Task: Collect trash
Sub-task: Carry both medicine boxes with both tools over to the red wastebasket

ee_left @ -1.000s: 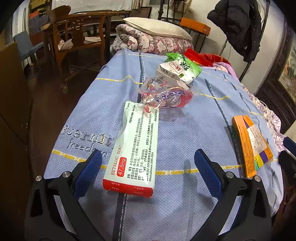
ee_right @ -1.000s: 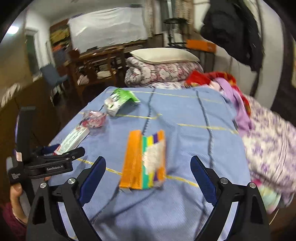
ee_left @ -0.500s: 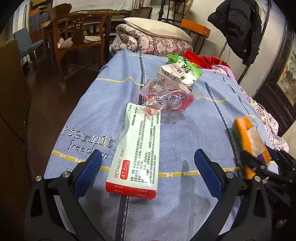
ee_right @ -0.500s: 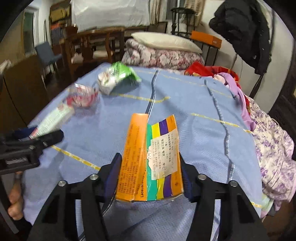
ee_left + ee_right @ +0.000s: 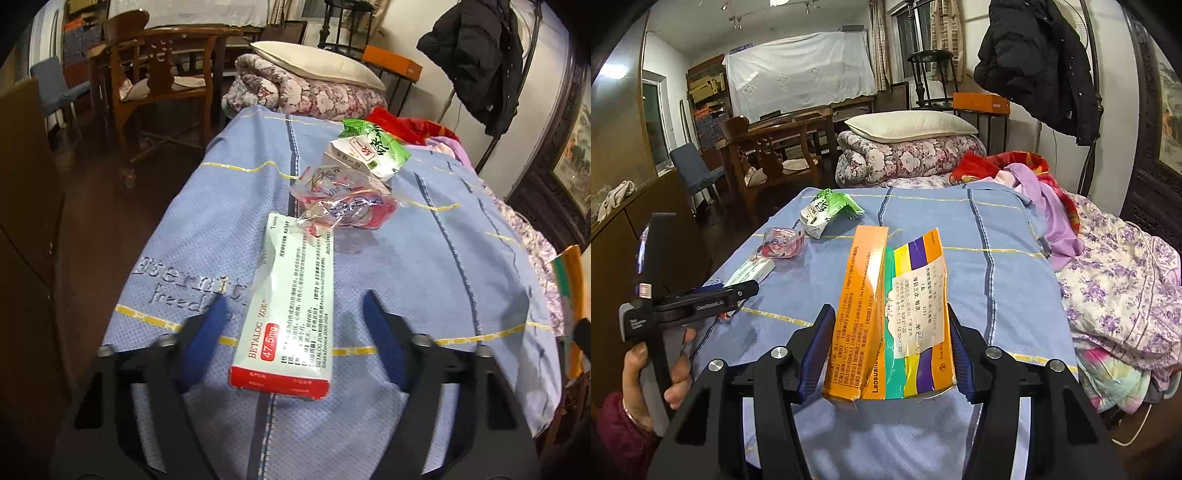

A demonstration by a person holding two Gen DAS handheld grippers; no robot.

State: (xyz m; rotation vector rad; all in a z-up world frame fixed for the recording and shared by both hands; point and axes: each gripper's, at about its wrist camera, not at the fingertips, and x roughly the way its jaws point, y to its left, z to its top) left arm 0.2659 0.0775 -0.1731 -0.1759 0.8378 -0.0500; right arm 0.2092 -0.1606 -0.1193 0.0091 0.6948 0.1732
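— Right wrist view first: what does the right gripper [image 5: 886, 350] have?

— An orange box [image 5: 882, 317] with green, yellow and purple stripes and a white label. The blue pads press on its two long sides, so the jaws are clamped on it, and it is lifted off the blue bedspread [image 5: 997, 236], tilted up toward the camera (its near end looks dented).

— And the left gripper [image 5: 295, 325]?

— Its jaws have just been closing, down from wide to about half. The white and red medicine box [image 5: 291, 306] lies flat on the bedspread between the blue pads, but a strip of cloth shows on each side of it, so the pads do not touch it. In the right wrist view a hand [image 5: 657, 365] in a dark red sleeve holds that tool at the bed's left edge.

— What else lies on the bed?

— Just beyond the medicine box, overlapping its far end, a crumpled clear wrapper [image 5: 343, 199] with red and blue print. Past that, touching it, a green and white packet [image 5: 369, 151].

— Further out?

— A folded floral quilt [image 5: 908, 158] with a pillow [image 5: 912, 123] on top at the bed's far end, red and purple clothes [image 5: 1034, 181] to the right, a black coat [image 5: 1038, 62] hanging by the wall, a wooden chair [image 5: 159, 85] to the left.
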